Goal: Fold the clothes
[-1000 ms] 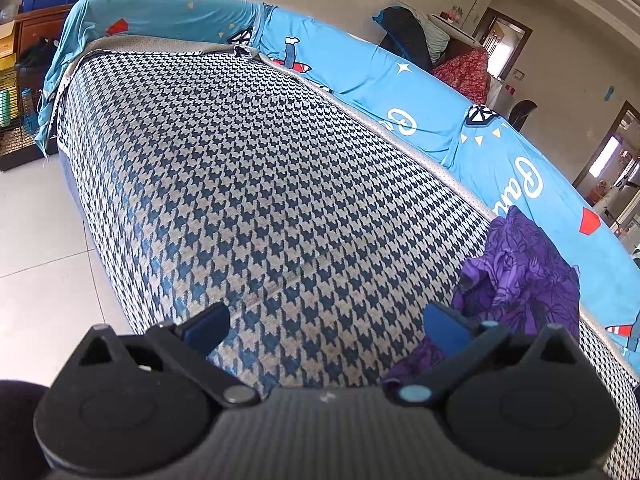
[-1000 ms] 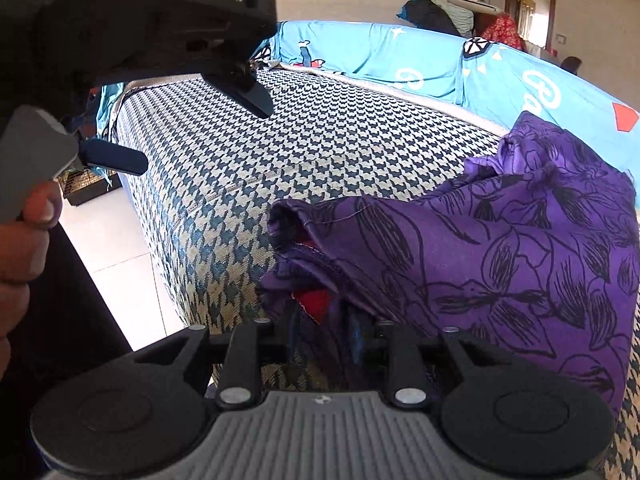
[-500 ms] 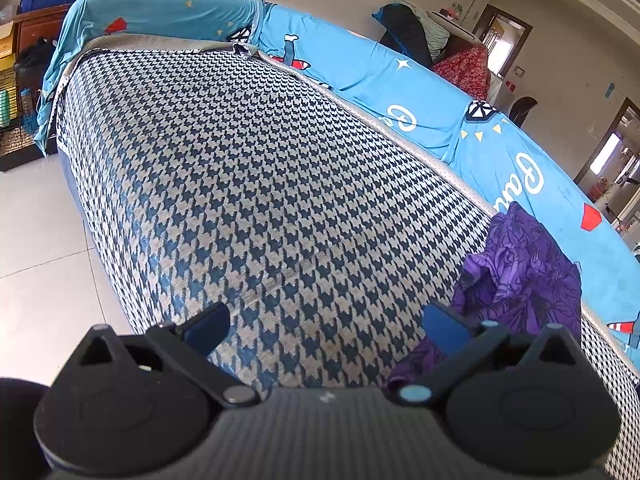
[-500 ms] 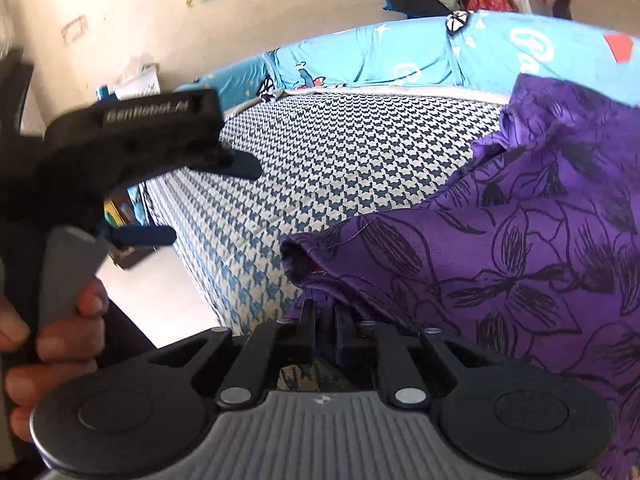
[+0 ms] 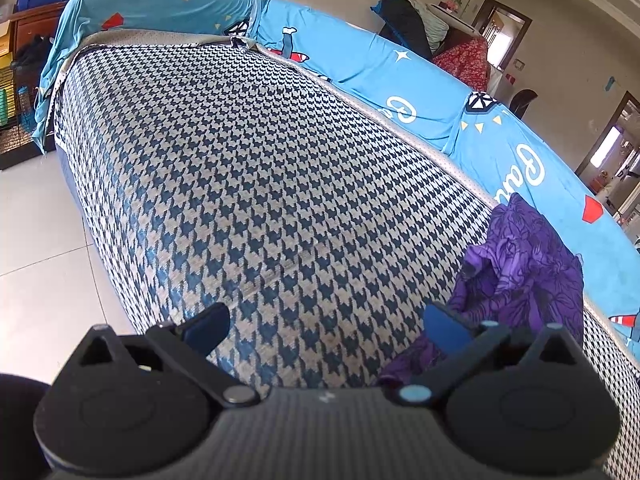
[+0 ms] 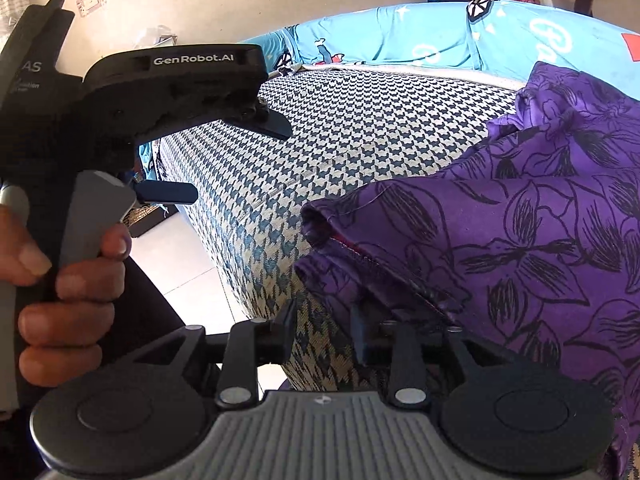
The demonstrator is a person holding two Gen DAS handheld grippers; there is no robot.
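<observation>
The purple garment (image 6: 520, 240) lay crumpled on the bed (image 5: 280, 180), unfolded; the right tool (image 6: 322, 334) was opening, gripping nothing, and needed a hem; the left tool (image 5: 324, 320) gaped wide.

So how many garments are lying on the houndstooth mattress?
1: a purple floral garment, crumpled at the mattress edge, right in front of the right gripper. Another could hide underneath.
</observation>
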